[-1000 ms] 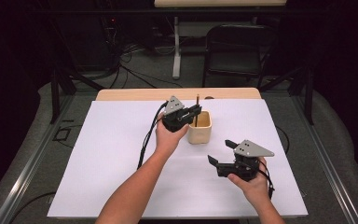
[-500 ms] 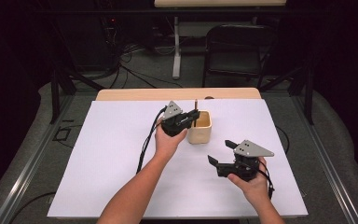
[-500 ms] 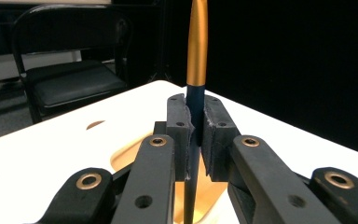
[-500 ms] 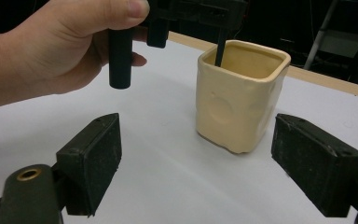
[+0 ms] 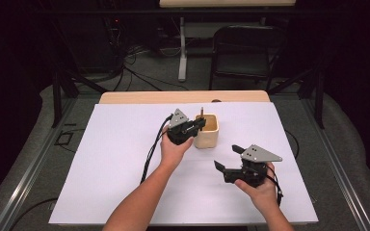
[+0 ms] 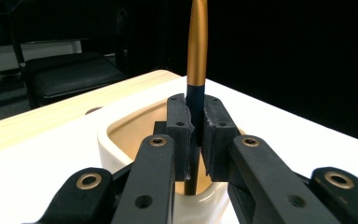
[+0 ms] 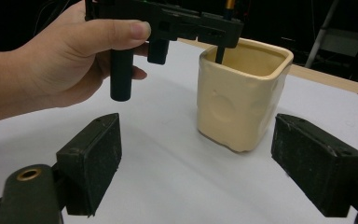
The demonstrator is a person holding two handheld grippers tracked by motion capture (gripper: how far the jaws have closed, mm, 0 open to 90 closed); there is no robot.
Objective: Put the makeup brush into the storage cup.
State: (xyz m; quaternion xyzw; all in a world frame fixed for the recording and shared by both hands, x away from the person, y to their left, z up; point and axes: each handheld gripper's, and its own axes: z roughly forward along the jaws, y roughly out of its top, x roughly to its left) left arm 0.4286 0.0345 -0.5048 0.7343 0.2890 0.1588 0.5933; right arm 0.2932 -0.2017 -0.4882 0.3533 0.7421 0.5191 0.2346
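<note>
Nearest, the right gripper [image 5: 225, 159] rests low over the white table [image 5: 115, 183], its flat black padded jaws spread wide with nothing between them. Beyond it the left gripper [image 6: 195, 135] is clamped on a slim pen [image 6: 197, 56], gold above a dark section, held upright with its lower end inside a cream square cup [image 7: 242, 93] with rounded corners and a dimpled glossy wall. No writing is legible.
</note>
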